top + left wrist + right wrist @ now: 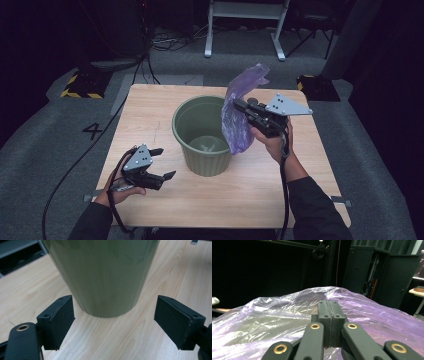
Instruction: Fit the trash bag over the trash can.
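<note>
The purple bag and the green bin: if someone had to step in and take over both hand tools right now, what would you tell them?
Right gripper: shut on the purple plastic bag, held up beside the bin's right rim, the bag hanging partly over it.
Left gripper: open, holding nothing, low over the wooden table, aimed at the base of the green bin.
Done: bag picked up and brought to the bin.
Left, probably: open the bag and fit it into the bin as a liner; the left gripper could steady the bin or take the bag's other edge.
</note>
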The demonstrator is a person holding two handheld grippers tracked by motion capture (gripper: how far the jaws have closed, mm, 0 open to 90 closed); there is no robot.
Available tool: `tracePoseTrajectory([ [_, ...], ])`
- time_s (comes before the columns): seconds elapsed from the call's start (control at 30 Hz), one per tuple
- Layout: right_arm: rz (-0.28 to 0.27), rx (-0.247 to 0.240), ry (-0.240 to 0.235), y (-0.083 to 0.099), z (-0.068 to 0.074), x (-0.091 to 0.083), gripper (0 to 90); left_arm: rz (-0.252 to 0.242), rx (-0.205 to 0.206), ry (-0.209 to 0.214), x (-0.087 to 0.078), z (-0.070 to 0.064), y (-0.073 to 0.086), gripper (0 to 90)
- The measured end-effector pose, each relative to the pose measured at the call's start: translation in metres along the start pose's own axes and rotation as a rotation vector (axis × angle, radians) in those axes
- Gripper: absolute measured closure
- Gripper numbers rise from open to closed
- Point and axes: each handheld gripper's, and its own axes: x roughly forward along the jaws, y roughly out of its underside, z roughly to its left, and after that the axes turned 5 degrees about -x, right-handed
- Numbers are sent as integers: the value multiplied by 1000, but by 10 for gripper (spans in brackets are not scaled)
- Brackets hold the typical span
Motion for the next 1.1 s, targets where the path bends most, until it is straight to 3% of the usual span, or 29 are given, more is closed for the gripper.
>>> tracePoseTrajectory([
  [0.03, 3, -4, -2, 0, 1, 2, 900, -6, 11, -16, -3, -2, -3, 157],
  [0.17, 30, -18, -11, 1, 4, 11, 900, -62, 46, 17, -18, -9, -23, 158],
  [0.3, 40, -24, -11, 2, 5, 15, 900, -88, 44, 40, -19, -9, -37, 157],
  [0.37, 45, -28, -6, 2, 6, 16, 900, -89, 47, 45, -16, -9, -47, 157],
  [0.4, 52, -26, -3, 2, 5, 18, 900, -104, 86, 25, -10, -12, -53, 160],
  [0.43, 52, -26, -3, 2, 5, 18, 900, -104, 86, 25, -10, -12, -53, 161],
  [0.53, 59, -29, 0, 2, 3, 22, 900, -72, 117, 12, 7, -12, -60, 167],
  [0.67, 60, -26, -5, 2, 3, 24, 900, -84, 109, 2, 11, -6, -63, 157],
  [0.7, 62, -27, -5, 2, 3, 25, 900, -76, 72, 18, 11, -1, -66, 165],
  [0.77, 62, -25, -6, 2, 3, 25, 900, -127, 36, 38, 4, 6, -70, 166],
  [0.87, 63, -27, -4, 2, 3, 25, 900, -164, 38, 25, -6, 10, -80, 164],
  [0.97, 75, -34, 2, 0, 3, 27, 900, -165, 63, 24, -10, 14, -98, 167],
  [1.03, 76, -34, 5, -1, 2, 28, 900, -194, 71, 35, -13, 17, -115, 164],
  [1.1, 79, -36, 4, -2, 3, 29, 900, -200, 84, 30, -13, 15, -120, 163],
])
